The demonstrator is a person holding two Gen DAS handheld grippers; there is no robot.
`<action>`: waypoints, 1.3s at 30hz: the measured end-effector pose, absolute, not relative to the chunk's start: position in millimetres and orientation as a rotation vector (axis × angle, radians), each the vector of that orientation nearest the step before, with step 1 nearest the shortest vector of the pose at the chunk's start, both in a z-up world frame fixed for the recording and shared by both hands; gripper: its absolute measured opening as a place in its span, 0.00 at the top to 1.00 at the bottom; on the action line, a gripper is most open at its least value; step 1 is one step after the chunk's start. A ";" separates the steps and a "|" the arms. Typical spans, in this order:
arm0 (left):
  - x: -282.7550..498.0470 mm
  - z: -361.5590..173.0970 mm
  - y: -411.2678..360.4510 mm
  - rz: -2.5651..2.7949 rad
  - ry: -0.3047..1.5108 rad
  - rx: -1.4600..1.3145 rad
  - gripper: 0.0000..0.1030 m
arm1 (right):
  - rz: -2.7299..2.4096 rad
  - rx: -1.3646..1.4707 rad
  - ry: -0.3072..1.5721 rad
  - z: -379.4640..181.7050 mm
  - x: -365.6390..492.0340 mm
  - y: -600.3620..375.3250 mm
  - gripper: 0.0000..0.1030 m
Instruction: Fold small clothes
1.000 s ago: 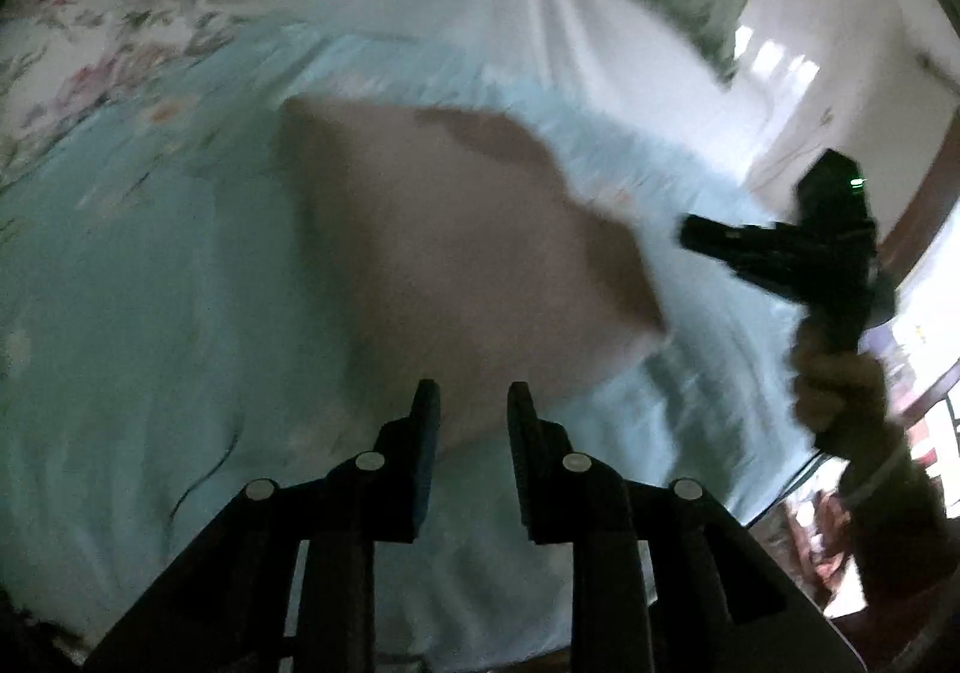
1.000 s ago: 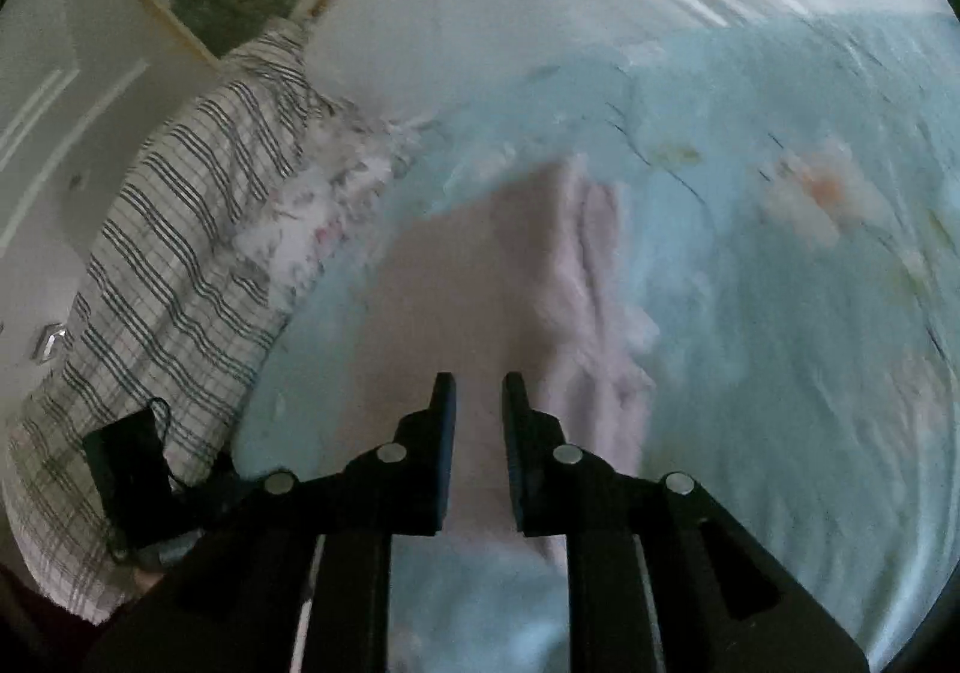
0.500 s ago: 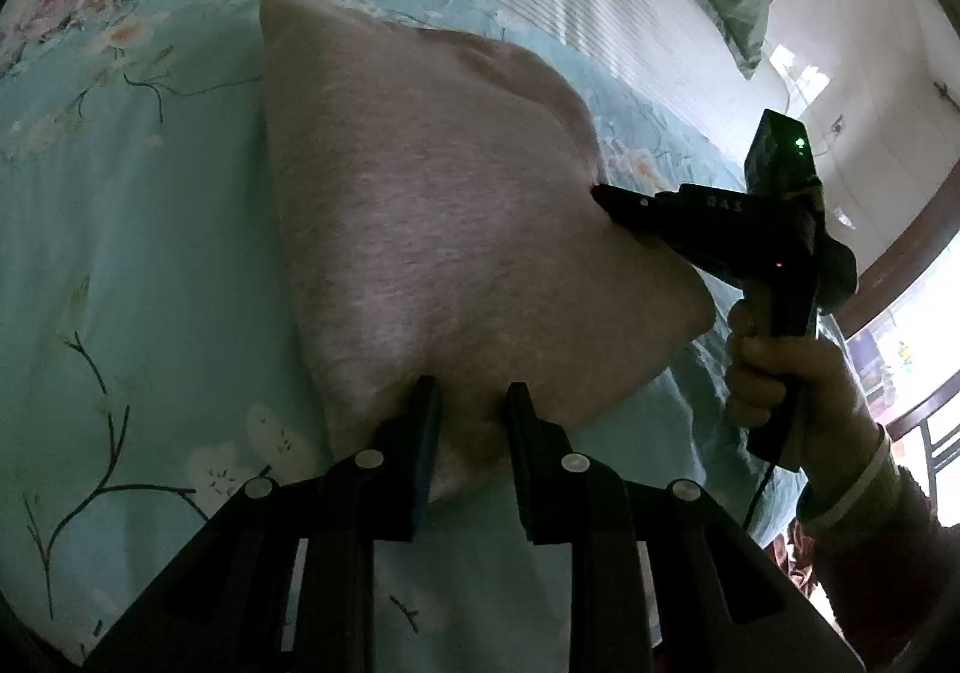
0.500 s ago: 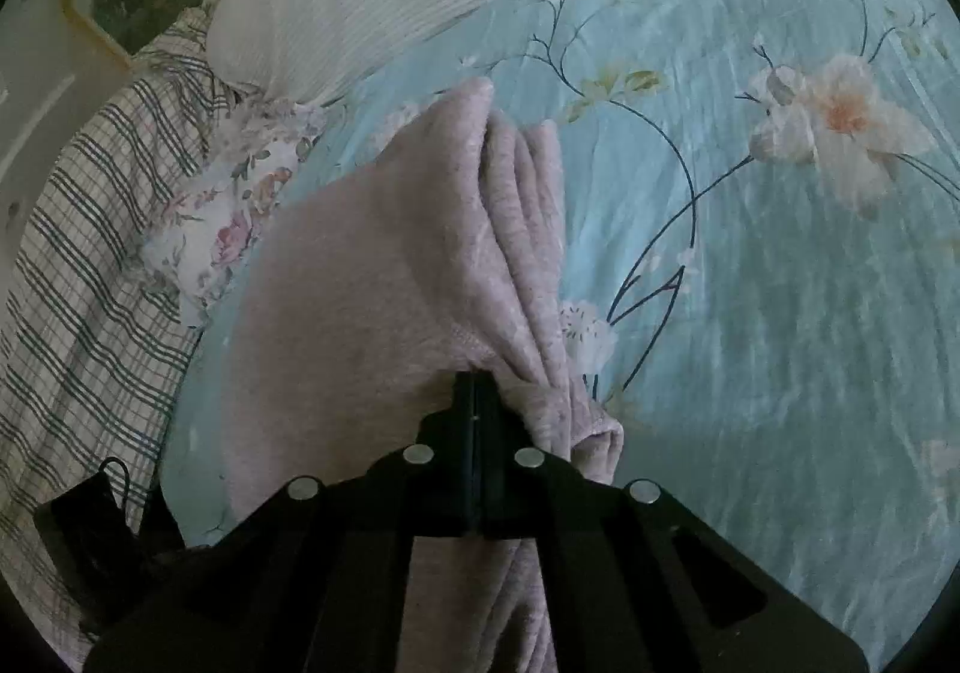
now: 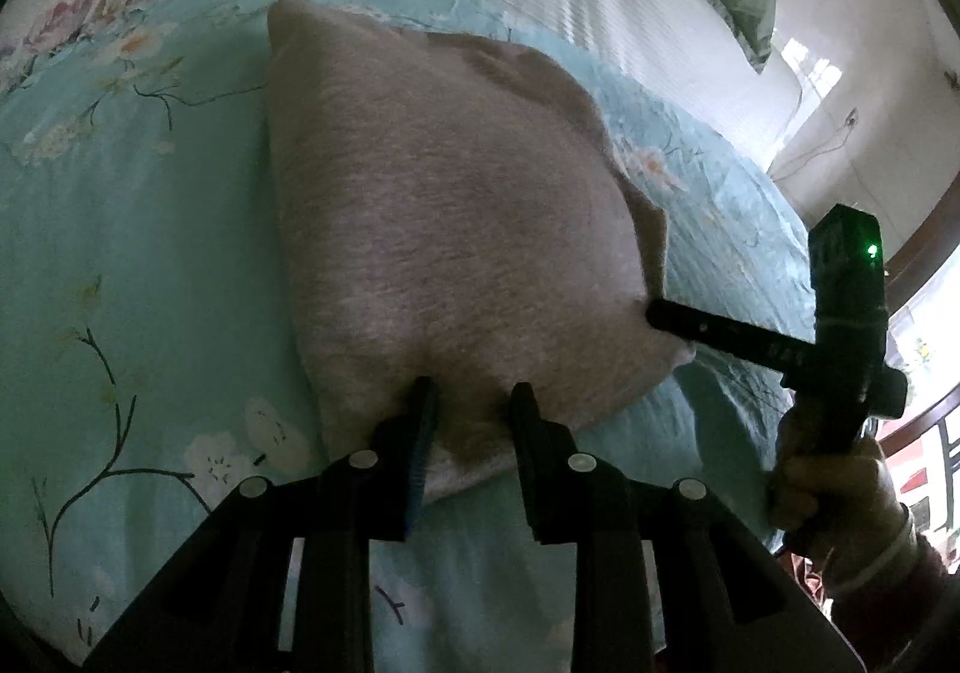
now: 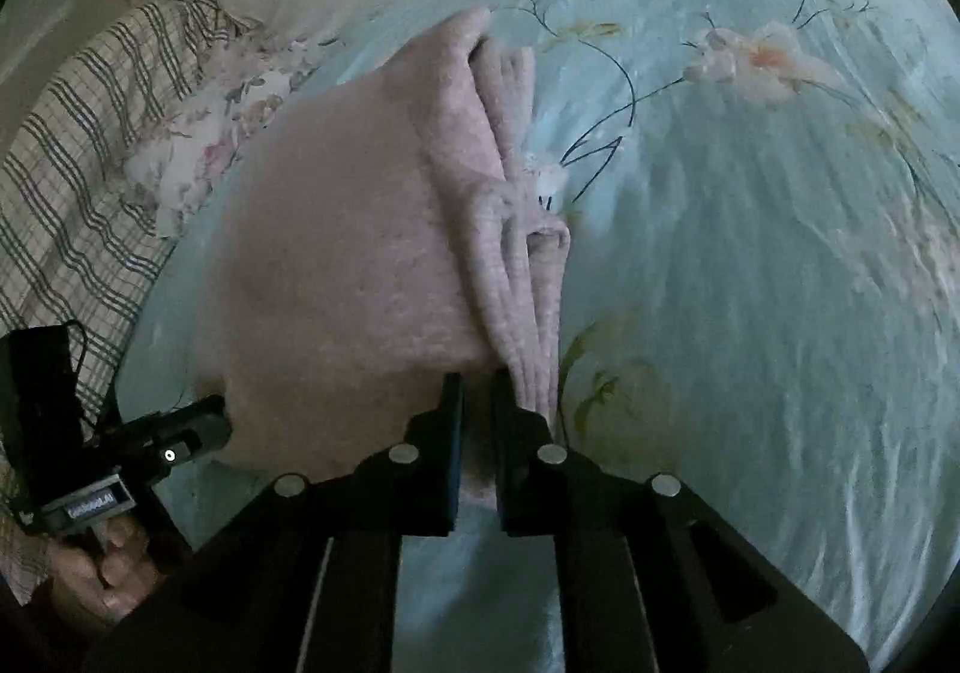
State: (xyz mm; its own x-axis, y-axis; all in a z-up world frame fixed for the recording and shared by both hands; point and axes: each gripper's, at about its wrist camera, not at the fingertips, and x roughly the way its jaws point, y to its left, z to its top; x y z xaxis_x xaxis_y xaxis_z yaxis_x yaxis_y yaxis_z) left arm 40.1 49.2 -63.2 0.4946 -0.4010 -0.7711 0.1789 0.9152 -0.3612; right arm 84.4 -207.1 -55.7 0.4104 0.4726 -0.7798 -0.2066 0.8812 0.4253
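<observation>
While both the left gripper (image 5: 468,403) and right gripper (image 6: 477,397) pinch the pink garment's (image 5: 450,205) near edge ahead of their fingertips on the bedspread (image 5: 120,253), uneven pulling could bunch its layered folds.

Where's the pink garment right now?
The pink garment lies mid-frame in both wrist views on the teal floral bedspread, its near edge between the left tongs and the right tongs.
</observation>
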 end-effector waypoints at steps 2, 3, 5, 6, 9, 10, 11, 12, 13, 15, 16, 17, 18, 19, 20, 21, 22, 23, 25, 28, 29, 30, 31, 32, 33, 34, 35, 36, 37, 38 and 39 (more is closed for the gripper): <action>37.8 -62.3 51.5 -0.351 0.995 -0.240 0.75 | 0.423 0.227 1.067 -54.2 85.0 -199.0 0.91; 37.0 -61.9 51.0 -0.348 0.995 -0.237 0.75 | 0.422 0.221 1.064 -54.6 85.7 -198.6 0.91; 34.3 -61.1 52.3 -0.348 0.994 -0.242 0.75 | 0.422 0.237 1.057 -55.0 84.9 -198.3 0.91; 33.3 -60.8 53.0 -0.348 0.994 -0.245 0.75 | 0.426 0.251 1.056 -55.3 85.3 -200.1 0.91; 31.3 -61.7 55.2 -0.351 0.997 -0.252 0.75 | 0.431 0.275 1.056 -57.1 80.1 -204.6 0.90; 30.6 -61.6 56.1 -0.351 0.998 -0.250 0.75 | 0.434 0.299 1.060 -54.4 79.0 -205.7 0.90; 30.9 -61.2 57.6 -0.353 1.000 -0.246 0.75 | 0.435 0.310 1.059 -49.5 78.7 -205.0 0.89; 30.0 -59.0 58.2 -0.349 1.002 -0.243 0.75 | 0.440 0.311 1.047 -42.8 78.2 -204.3 0.89; 29.5 -54.7 58.8 -0.347 1.000 -0.238 0.74 | 0.462 0.315 1.005 -28.3 80.0 -203.3 0.89; 32.5 -45.1 60.6 -0.351 0.986 -0.218 0.74 | 0.496 0.335 0.948 -7.9 88.2 -201.0 0.88; 36.5 -39.3 61.7 -0.346 0.973 -0.211 0.74 | 0.507 0.334 0.925 4.6 101.1 -197.1 0.87; 43.7 -31.9 64.1 -0.338 0.956 -0.215 0.73 | 0.507 0.325 0.922 10.6 112.7 -192.5 0.86; 50.3 -27.2 67.2 -0.338 0.944 -0.226 0.73 | 0.505 0.317 0.923 13.3 122.1 -188.8 0.86; 58.9 -21.4 71.1 -0.336 0.929 -0.246 0.73 | 0.507 0.312 0.923 15.0 136.1 -183.5 0.86; 69.2 -15.4 75.1 -0.332 0.912 -0.268 0.73 | 0.510 0.323 0.931 13.0 153.5 -178.3 0.86; 81.4 -10.1 78.7 -0.325 0.893 -0.289 0.72 | 0.511 0.344 0.950 7.2 169.3 -175.0 0.86; 94.8 -7.9 81.1 -0.314 0.882 -0.299 0.70 | 0.505 0.361 0.973 0.4 181.6 -171.8 0.86; 102.9 -8.5 82.4 -0.305 0.884 -0.303 0.70 | 0.495 0.367 0.989 -5.1 188.3 -171.3 0.86; 126.0 -18.6 83.3 -0.277 0.930 -0.304 0.71 | 0.439 0.372 1.055 -30.1 204.0 -172.1 0.89; 137.9 -38.1 83.9 -0.285 0.989 -0.305 0.72 | 0.418 0.413 1.057 -48.9 205.9 -183.0 0.93; 137.8 -38.8 83.0 -0.286 0.985 -0.296 0.72 | 0.415 0.422 1.053 -49.1 205.1 -185.8 0.93; 136.2 -38.0 81.6 -0.287 0.978 -0.280 0.72 | 0.420 0.439 1.052 -48.6 205.1 -188.3 0.93; 135.5 -36.6 81.2 -0.286 0.973 -0.269 0.71 | 0.425 0.452 1.048 -46.5 203.6 -190.5 0.91; 134.8 -34.8 81.1 -0.281 0.971 -0.263 0.71 | 0.429 0.451 1.043 -43.1 201.9 -191.2 0.89; 132.9 -31.7 82.1 -0.277 0.966 -0.262 0.71 | 0.433 0.445 1.037 -37.7 197.1 -191.1 0.89; 129.9 -28.2 83.3 -0.270 0.960 -0.260 0.68 | 0.431 0.438 1.034 -34.1 194.2 -190.9 0.89; 128.1 -26.8 84.0 -0.265 0.956 -0.258 0.63 | 0.430 0.426 1.028 -28.3 188.7 -190.9 0.87; 122.5 -23.1 84.5 -0.253 0.948 -0.257 0.59 | 0.437 0.418 1.016 -21.8 183.0 -190.3 0.80; 115.8 -20.4 83.3 -0.242 0.940 -0.258 0.47 | 0.452 0.412 0.997 -13.3 173.0 -190.5 0.68; 108.3 -16.9 84.3 -0.223 0.930 -0.261 0.36 | 0.458 0.407 0.987 -8.6 166.8 -190.8 0.62; 100.7 -14.1 85.7 -0.205 0.919 -0.267 0.33 | 0.460 0.396 0.971 -0.4 154.4 -191.5 0.52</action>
State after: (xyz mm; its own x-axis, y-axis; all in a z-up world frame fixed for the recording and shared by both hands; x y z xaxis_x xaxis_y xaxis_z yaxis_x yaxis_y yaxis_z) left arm 100.7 85.7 -14.1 0.5914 -0.2866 -0.7538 0.0606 0.9479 -0.3128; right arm 154.4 -191.5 -0.4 0.4829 0.5380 -0.6909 -0.1939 0.8351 0.5147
